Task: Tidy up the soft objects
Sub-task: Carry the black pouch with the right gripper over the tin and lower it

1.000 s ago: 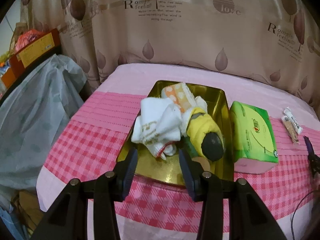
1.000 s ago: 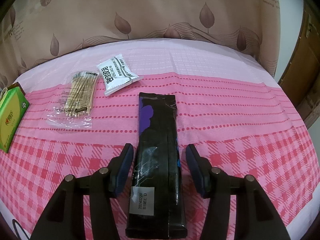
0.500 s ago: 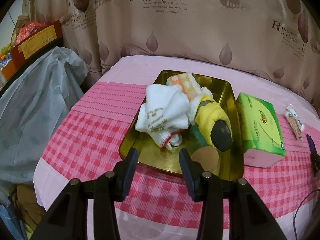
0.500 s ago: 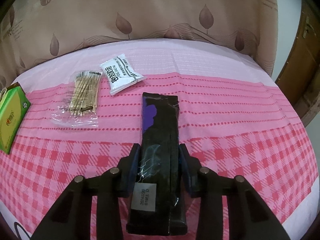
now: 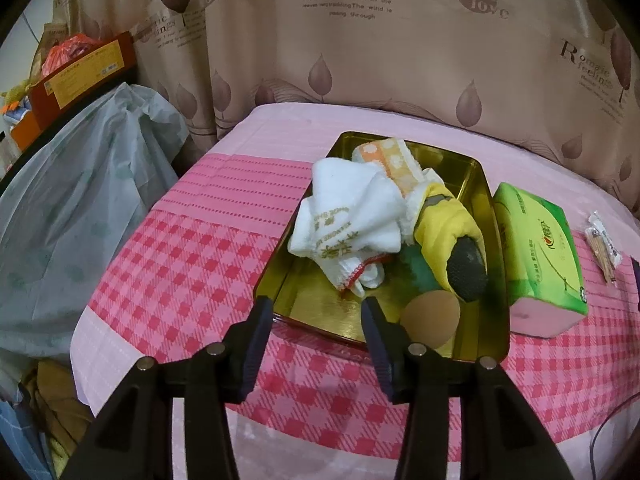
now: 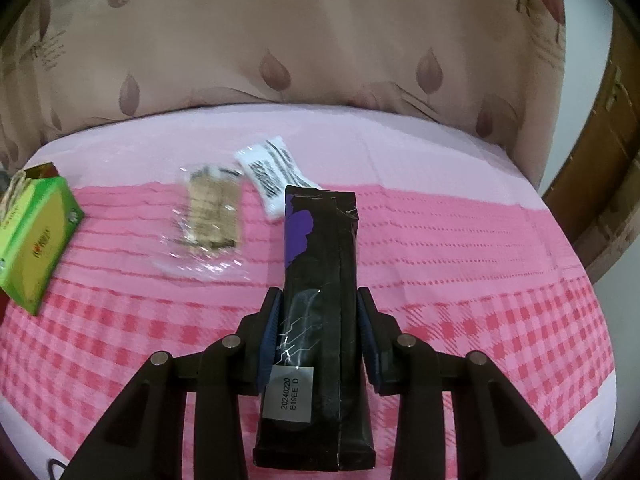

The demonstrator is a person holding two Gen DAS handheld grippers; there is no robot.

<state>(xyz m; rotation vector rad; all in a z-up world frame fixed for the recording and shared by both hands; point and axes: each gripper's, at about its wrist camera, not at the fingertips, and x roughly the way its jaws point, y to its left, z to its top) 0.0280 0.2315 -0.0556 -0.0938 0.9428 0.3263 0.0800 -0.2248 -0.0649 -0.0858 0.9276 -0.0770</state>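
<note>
My right gripper [image 6: 318, 300] is shut on a long black packet [image 6: 320, 280] with a purple patch and a white date label, and holds it lifted off the pink tablecloth. My left gripper [image 5: 316, 308] is open and empty, just in front of a gold tin tray [image 5: 498, 344]. In the tray lie a white towel [image 5: 344, 216], an orange dotted cloth [image 5: 394, 156], a yellow glove with a dark tip [image 5: 452, 232] and a tan round pad [image 5: 430, 316].
A green tissue pack [image 5: 536, 248] lies right of the tray and also shows in the right wrist view [image 6: 36, 236]. A clear bag of cotton swabs [image 6: 208, 220] and a white sachet [image 6: 272, 172] lie beyond the packet. A grey plastic bag [image 5: 68, 200] hangs left of the table. A curtain is behind.
My right gripper closed on the black packet and lifted it, tilting the view upward. My left gripper drew back a little from the tray and stayed open.
</note>
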